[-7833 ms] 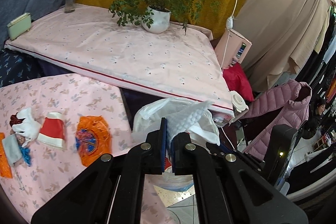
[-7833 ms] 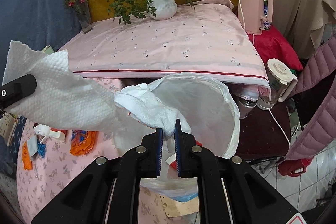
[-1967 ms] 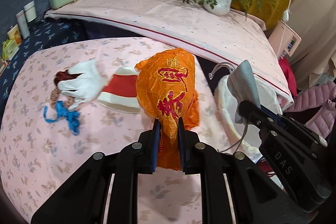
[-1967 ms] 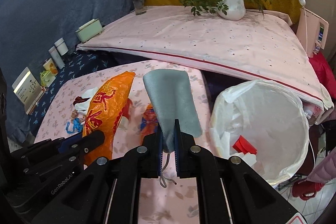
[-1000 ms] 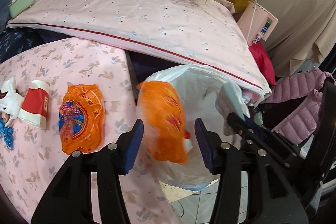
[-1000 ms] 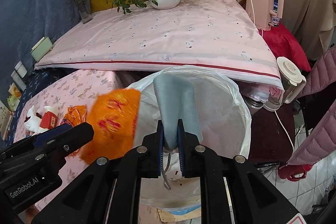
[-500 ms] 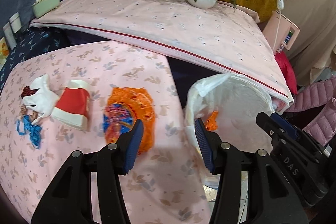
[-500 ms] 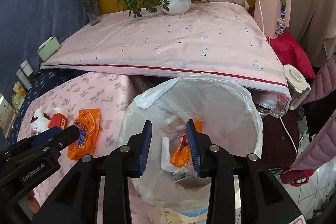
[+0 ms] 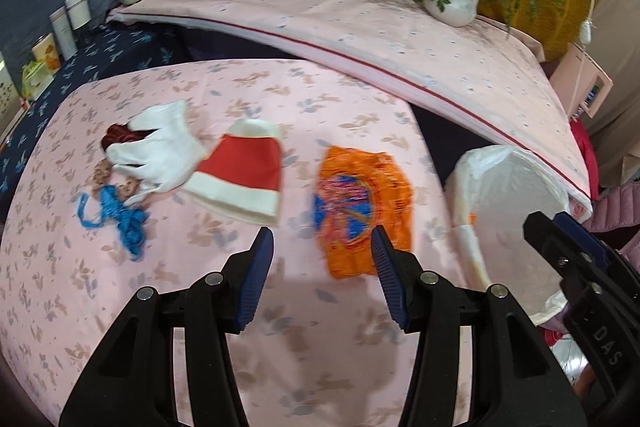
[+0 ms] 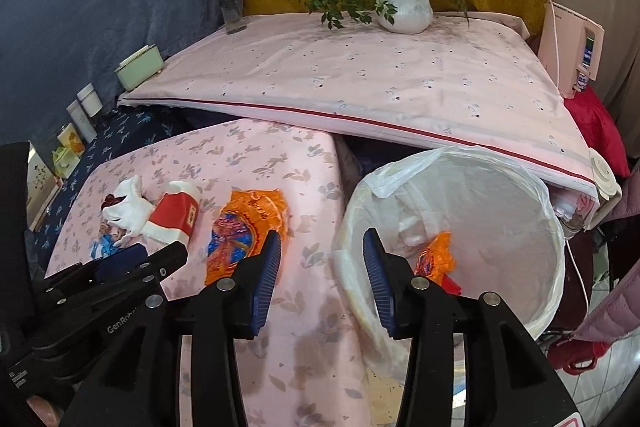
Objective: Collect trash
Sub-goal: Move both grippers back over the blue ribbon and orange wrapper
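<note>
My left gripper (image 9: 322, 239) is open and empty above the pink floral table (image 9: 248, 95). Ahead of it lie an orange snack wrapper (image 9: 364, 203), a red-and-white paper cup (image 9: 244, 175), a white glove (image 9: 160, 147) and a blue string tangle (image 9: 120, 219). My right gripper (image 10: 319, 245) is open and empty, at the table's right edge beside the white-lined trash bin (image 10: 520, 195). An orange bag (image 10: 436, 259) lies inside the bin. The wrapper (image 10: 244, 227), cup (image 10: 176, 215) and glove (image 10: 128, 207) also show in the right wrist view.
A raised pink bed-like surface (image 10: 360, 75) stands behind, bearing a potted plant (image 10: 404, 7), a flower vase (image 10: 232, 7) and a green box (image 10: 140, 67). Jars (image 9: 68, 23) line the far left. A pink appliance (image 10: 572, 55) stands at the right.
Both grippers let go of the orange bag and the grey cloth into the bin and opened. They have since swung left, back toward the table's trash.
</note>
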